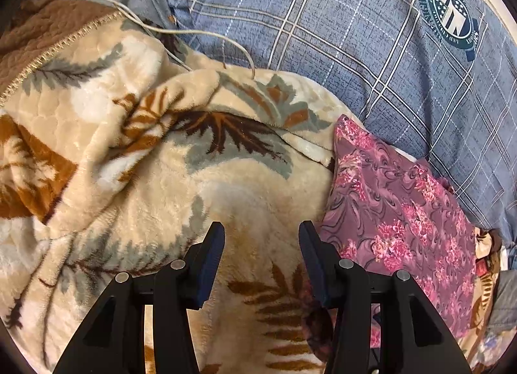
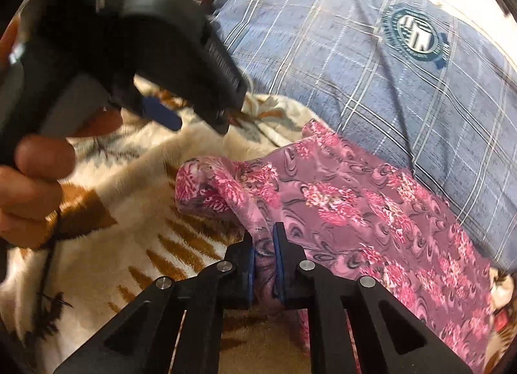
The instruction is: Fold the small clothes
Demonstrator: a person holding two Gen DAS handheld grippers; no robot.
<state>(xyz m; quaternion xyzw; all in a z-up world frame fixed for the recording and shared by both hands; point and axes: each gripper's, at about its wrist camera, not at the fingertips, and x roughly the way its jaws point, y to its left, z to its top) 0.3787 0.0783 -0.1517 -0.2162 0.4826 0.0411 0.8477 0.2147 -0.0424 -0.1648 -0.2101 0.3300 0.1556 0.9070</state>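
A small pink floral garment lies on a cream leaf-patterned blanket, to the right of my left gripper. The left gripper is open and empty above the blanket, its right finger beside the garment's left edge. In the right wrist view my right gripper is shut on a bunched fold of the garment near its left corner, which is lifted and rumpled. The left gripper appears there at upper left, held in a hand, above the blanket.
A blue plaid pillow with a round green emblem lies behind the garment, also in the right wrist view. A white cable trails over the blanket at upper left. A brown quilted cover lies far left.
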